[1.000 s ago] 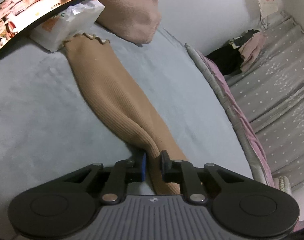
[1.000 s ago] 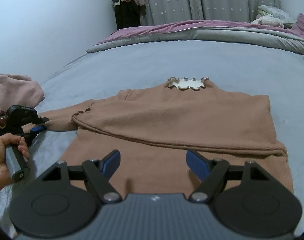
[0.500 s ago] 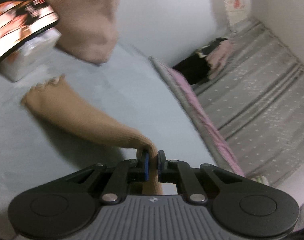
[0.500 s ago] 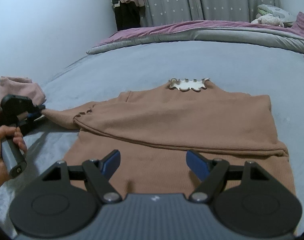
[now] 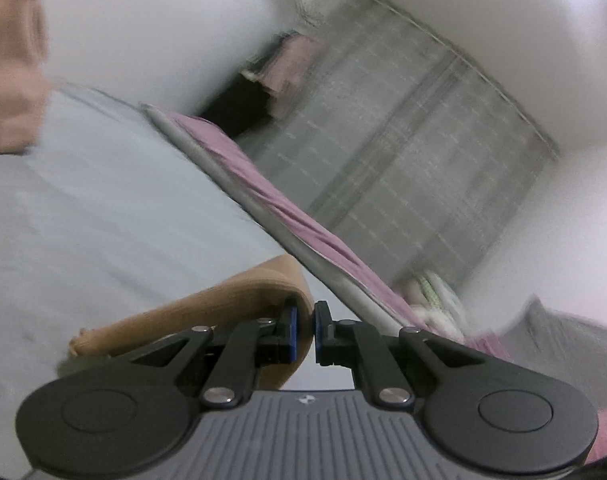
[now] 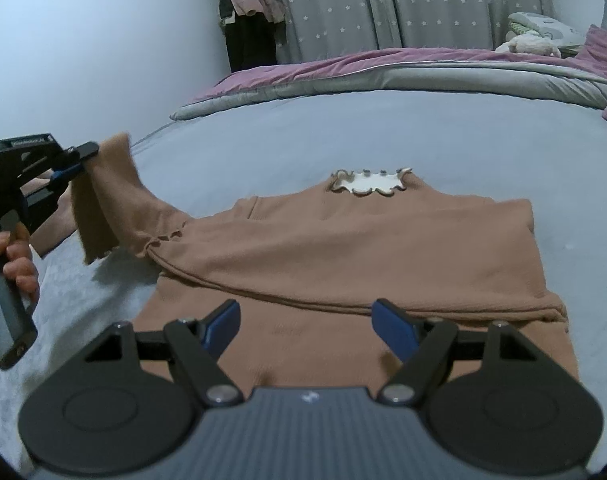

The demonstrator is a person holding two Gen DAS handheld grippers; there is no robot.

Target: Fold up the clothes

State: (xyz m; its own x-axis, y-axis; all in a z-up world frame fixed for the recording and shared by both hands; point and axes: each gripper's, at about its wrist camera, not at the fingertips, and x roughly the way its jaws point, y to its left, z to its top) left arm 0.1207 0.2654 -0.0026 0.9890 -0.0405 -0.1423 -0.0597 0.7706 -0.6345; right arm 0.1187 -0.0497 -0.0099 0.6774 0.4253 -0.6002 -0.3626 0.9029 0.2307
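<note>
Left wrist view blurred; we barely make out details. Left gripper (image 6: 77, 160) jaws pinching sleeve (image 6: 107, 196), lifted off bed (image 6: 303, 132). Tan sweater (image 6: 363, 248) flat on bed. Right gripper (image 6: 307, 324) jaws spread above hem.

tan ribbed sweater (image 6: 383, 248) lying flat, face-down on the bed (image 6: 343, 132), scalloped collar toward the far pillows, one sleeve folded across the body, other sleeve (image 6: 111, 196) lifted off the bed at the sweater's left edge, cuff hanging
</note>
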